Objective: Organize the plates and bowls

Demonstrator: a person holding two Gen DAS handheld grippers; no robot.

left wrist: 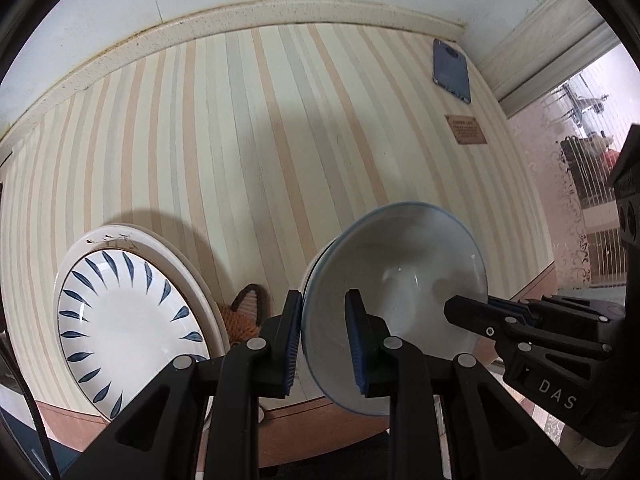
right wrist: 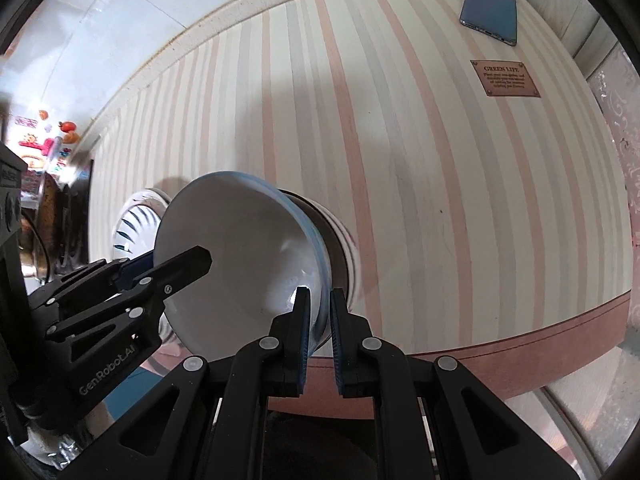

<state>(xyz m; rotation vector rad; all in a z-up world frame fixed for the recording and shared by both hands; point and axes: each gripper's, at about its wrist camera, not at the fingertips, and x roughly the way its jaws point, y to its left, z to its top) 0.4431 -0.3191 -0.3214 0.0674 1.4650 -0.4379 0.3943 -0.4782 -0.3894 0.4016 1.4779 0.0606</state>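
Note:
A white bowl with a pale blue rim (left wrist: 404, 280) (right wrist: 236, 248) hangs over the striped table near its front edge. My left gripper (left wrist: 325, 346) (right wrist: 168, 266) is shut on its left rim, one finger inside the bowl. On the opposite rim my right gripper (right wrist: 320, 340) (left wrist: 476, 308) is shut too. A dark-banded, ribbed wall (right wrist: 340, 240) shows behind the bowl; I cannot tell whether it is a second bowl. To the left, a white plate with blue leaf marks (left wrist: 120, 320) (right wrist: 132, 220) lies on a larger cream plate (left wrist: 188, 264).
An orange fox-shaped mat (left wrist: 244, 316) lies between the plates and the bowl. A blue phone (left wrist: 452, 70) (right wrist: 490, 10) and a brown label (left wrist: 466, 130) (right wrist: 505, 79) are at the far right. The table's brown front edge (right wrist: 520, 336) runs below the bowl.

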